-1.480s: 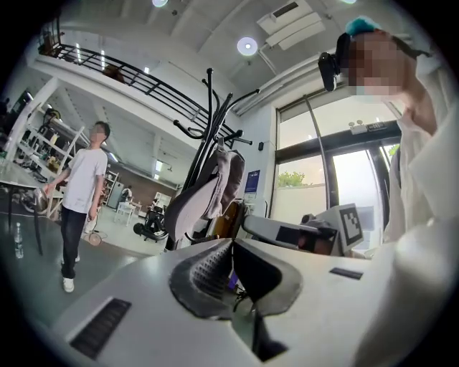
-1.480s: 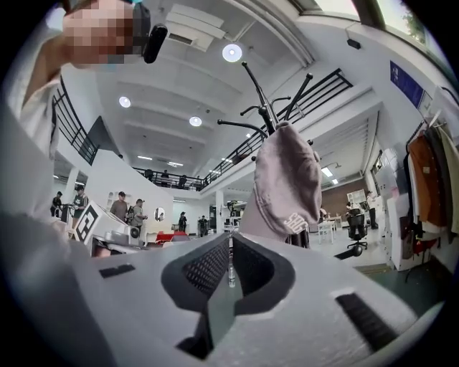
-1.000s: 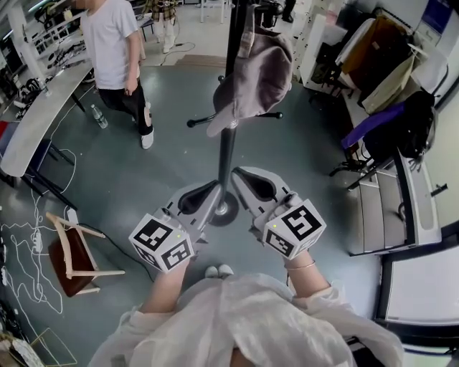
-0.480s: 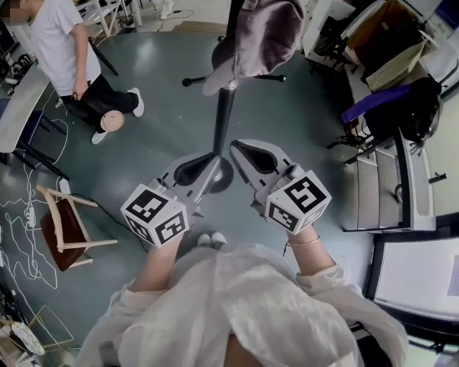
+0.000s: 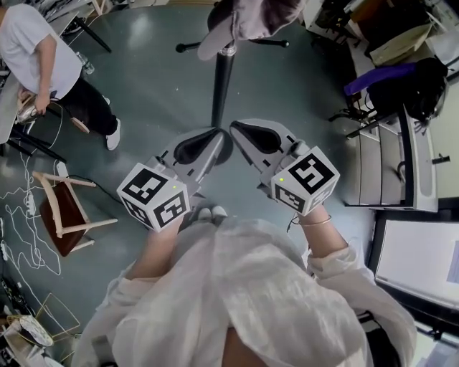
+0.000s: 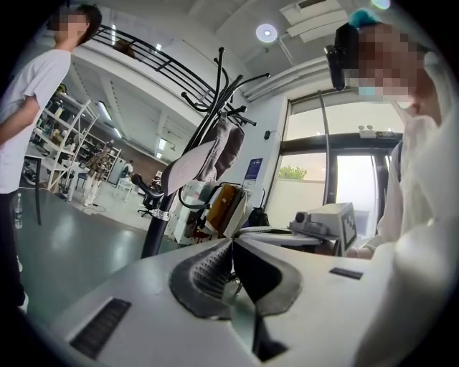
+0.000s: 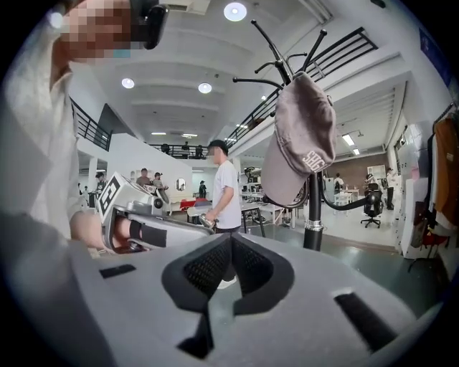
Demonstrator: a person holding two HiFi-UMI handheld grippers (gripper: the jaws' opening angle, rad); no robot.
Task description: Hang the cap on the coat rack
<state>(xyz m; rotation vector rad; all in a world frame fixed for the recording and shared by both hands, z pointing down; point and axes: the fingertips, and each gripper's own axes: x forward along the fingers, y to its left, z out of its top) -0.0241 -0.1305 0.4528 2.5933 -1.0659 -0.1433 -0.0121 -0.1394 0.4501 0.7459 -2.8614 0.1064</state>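
A mauve-grey cap (image 7: 300,140) hangs on a hook of the black coat rack (image 7: 313,215); it also shows at the top of the head view as the cap (image 5: 251,16) on the rack pole (image 5: 221,86), and in the left gripper view as the cap (image 6: 201,159). Both grippers are held low, close to the person's body, well short of the rack. My left gripper (image 5: 216,136) is shut with nothing in it. My right gripper (image 5: 234,130) is shut and empty too, its tips meeting just beside the left one's.
A person in a white shirt (image 5: 39,61) stands at the far left beside a table. A wooden chair (image 5: 66,218) and loose cables lie left. A dark bag (image 5: 409,93) and desks line the right side. The rack's round base (image 5: 215,147) sits just ahead of the grippers.
The grippers have drawn back from the rack and the head view has tipped down, so the cap sits higher in frame. The bystander has moved to the left.
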